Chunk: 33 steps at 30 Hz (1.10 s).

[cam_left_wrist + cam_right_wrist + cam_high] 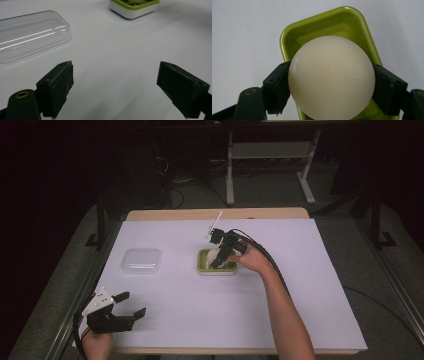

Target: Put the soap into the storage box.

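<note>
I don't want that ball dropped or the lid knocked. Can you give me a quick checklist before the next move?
1. Right gripper clamped on both sides of the white ball: ok.
2. Ball over the green tray: ok.
3. Ball resting on the tray floor or lifted: cannot tell.
4. Left gripper open, holding nothing: ok.
5. Clear lid apart from both grippers: ok.

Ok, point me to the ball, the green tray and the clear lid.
Ball (pixel 331 77), right gripper view: middle of its front face.
Green tray (pixel 322 21), right gripper view: far inner wall.
Clear lid (pixel 30 35), left gripper view: middle of its top.
</note>
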Available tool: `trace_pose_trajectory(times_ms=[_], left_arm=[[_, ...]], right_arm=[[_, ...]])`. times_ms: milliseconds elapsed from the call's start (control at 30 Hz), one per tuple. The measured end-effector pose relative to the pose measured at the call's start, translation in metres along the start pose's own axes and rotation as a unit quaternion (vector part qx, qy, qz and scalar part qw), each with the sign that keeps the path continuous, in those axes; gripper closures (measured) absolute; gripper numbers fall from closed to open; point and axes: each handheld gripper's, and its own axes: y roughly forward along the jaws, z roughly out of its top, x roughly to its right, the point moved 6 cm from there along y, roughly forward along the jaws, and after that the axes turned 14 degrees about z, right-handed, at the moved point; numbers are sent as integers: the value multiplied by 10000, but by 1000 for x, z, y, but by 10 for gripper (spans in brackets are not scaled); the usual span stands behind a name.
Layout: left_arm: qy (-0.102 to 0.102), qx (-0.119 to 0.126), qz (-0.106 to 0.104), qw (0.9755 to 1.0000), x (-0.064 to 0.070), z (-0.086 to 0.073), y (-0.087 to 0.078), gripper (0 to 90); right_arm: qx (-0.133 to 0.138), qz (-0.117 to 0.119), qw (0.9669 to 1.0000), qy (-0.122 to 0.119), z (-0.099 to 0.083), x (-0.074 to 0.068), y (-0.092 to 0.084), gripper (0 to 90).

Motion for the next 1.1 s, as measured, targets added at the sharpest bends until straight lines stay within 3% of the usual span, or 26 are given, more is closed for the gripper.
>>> trace_pose_trajectory(times_ms=[1100], left_arm=[[2, 5, 6, 10000, 0, 0, 0, 130]], right_arm=[[-67, -36, 10000, -7, -1, 0, 1, 237]])
